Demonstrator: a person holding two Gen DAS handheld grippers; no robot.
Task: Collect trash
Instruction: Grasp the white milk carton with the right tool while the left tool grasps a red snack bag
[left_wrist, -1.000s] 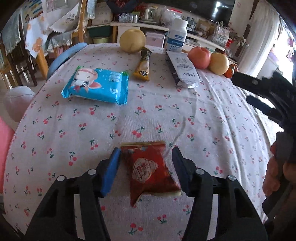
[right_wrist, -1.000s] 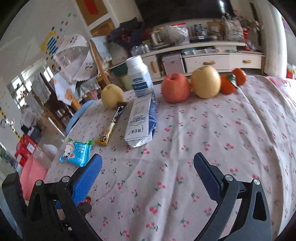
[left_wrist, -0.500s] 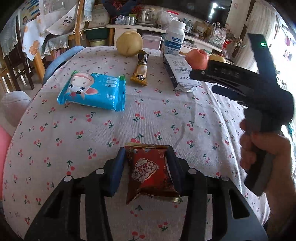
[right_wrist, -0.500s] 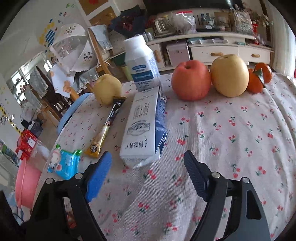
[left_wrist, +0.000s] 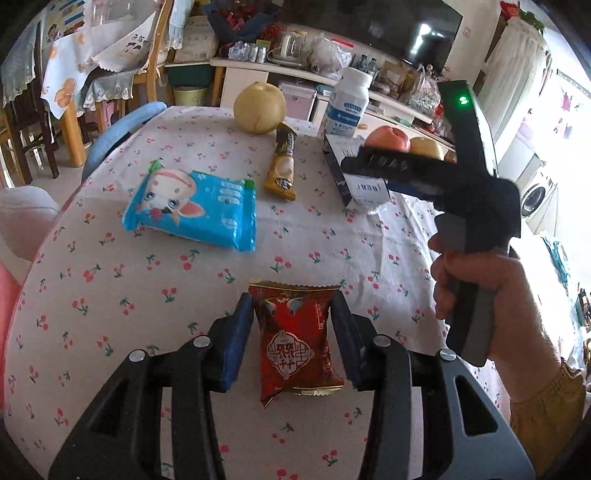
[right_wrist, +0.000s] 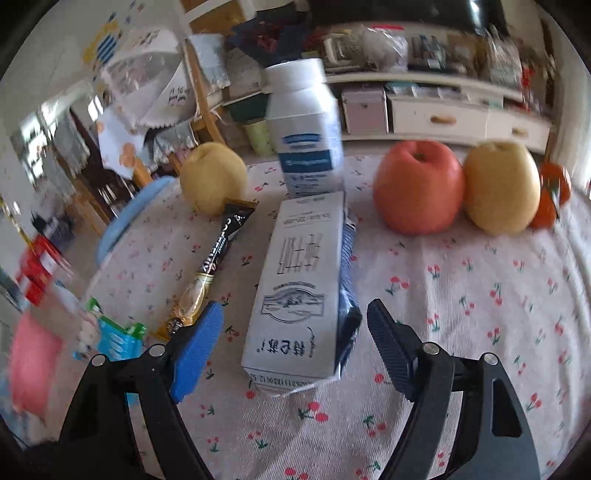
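Shiny red snack packet (left_wrist: 297, 341) pinched between left gripper (left_wrist: 295, 338) jaws, right gripper (right_wrist: 293, 349) jaws wide astride a white milk carton (right_wrist: 301, 291) without touching, bottle (right_wrist: 304, 129), apple (right_wrist: 419, 186), coffee stick (right_wrist: 210, 266) beyond

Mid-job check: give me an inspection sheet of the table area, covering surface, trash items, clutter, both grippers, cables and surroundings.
Surface: cherry-print tablecloth, fairly flat.
Job's things: red snack packet; blue wipes pack; coffee stick sachet; flattened white carton.
Clutter: white bottle, pear, red apple, yellow apple, orange fruit.
Grippers: left gripper pads against the packet's sides; right gripper open, straddling the carton's near end.
Cables: nothing seen.
Surroundings: cluttered sideboard, chairs.
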